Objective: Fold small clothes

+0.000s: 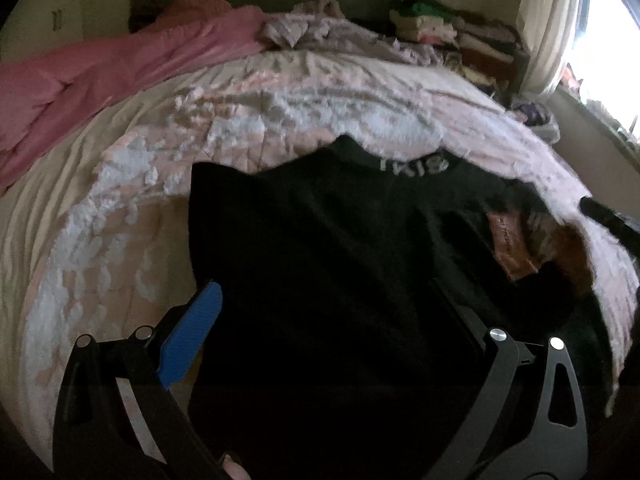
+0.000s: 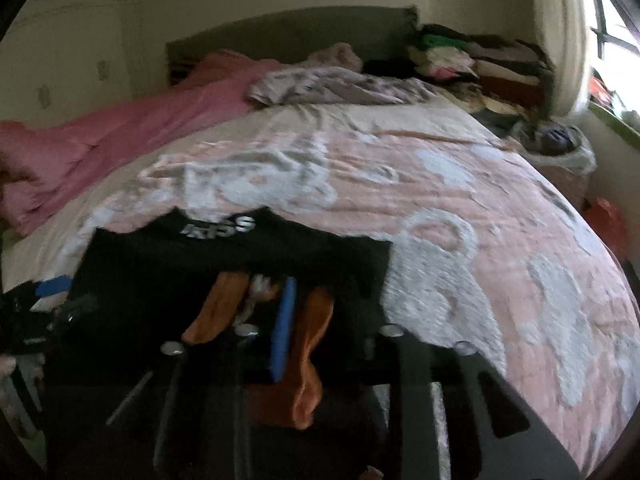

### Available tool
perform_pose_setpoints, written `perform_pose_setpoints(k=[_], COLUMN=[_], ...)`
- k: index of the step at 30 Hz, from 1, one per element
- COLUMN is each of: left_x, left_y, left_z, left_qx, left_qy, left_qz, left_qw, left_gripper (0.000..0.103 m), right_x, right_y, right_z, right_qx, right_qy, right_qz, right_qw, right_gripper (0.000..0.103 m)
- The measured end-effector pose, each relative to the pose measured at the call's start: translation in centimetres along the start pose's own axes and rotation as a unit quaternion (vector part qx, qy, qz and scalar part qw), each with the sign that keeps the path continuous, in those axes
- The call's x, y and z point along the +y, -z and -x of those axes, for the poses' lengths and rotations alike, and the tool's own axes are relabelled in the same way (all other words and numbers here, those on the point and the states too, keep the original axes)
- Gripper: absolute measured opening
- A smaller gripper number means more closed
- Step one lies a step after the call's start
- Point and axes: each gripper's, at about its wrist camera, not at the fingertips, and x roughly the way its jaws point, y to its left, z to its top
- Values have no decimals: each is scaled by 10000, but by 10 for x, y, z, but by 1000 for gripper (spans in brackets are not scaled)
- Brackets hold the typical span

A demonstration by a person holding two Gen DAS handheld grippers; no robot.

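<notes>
Bed [image 1: 280, 92] carries everything. Black shirt [image 1: 340, 240] lies spread flat at its near edge, collar away from you, no fold made yet. Orange garment [image 2: 308, 352] sits just beside the shirt, unfolded. Your left gripper [image 1: 320, 320] hovers wide over the shirt. Your right gripper [image 2: 320, 328]: cannot tell.

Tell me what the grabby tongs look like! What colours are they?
Both tongs are mostly black, with flat angular arms joined by round silver bolts. The left tongs have a ridged bright blue pad on one finger and triangular cut-outs in the frame. The right tongs have a long blue pad too. No cables or sleeves show.
</notes>
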Motion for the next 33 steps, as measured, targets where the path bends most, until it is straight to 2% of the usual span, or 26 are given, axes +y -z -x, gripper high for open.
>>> perform_pose_setpoints(k=[3, 9, 13, 17, 21, 23, 25, 33], left_x=[-1, -4, -8, -11, -8, -8, -9, -9], left_y=[2, 3, 4, 7, 11, 12, 13, 13], left_z=[-4, -1, -2, -8, -16, -16, -17, -17], left_qx=[85, 4, 33, 218, 385, 397, 430, 434], left_qy=[-50, 52, 165, 140, 151, 155, 165, 158], left_qz=[-77, -114, -192, -265, -263, -273, -298, -304], left_qw=[9999, 9999, 9997, 9993, 9988, 9987, 9985, 9985], left_gripper=[93, 93, 93, 93, 93, 93, 93, 93], right_x=[-7, 15, 40, 57, 59, 53, 44, 41], right_y=[1, 3, 10, 20, 27, 32, 37, 42], right_z=[5, 10, 3, -9, -23, -32, -40, -42], right_qx=[-25, -5, 250, 564, 894, 1120, 1298, 1314], right_qy=[-34, -260, -627, -797, -744, -618, -676, -707], right_qz=[-131, 229, 545, 755, 834, 762, 597, 487], right_qw=[9999, 9994, 9962, 9924, 9897, 9888, 9874, 9876], right_gripper=[29, 29, 32, 35, 35, 35, 35, 35])
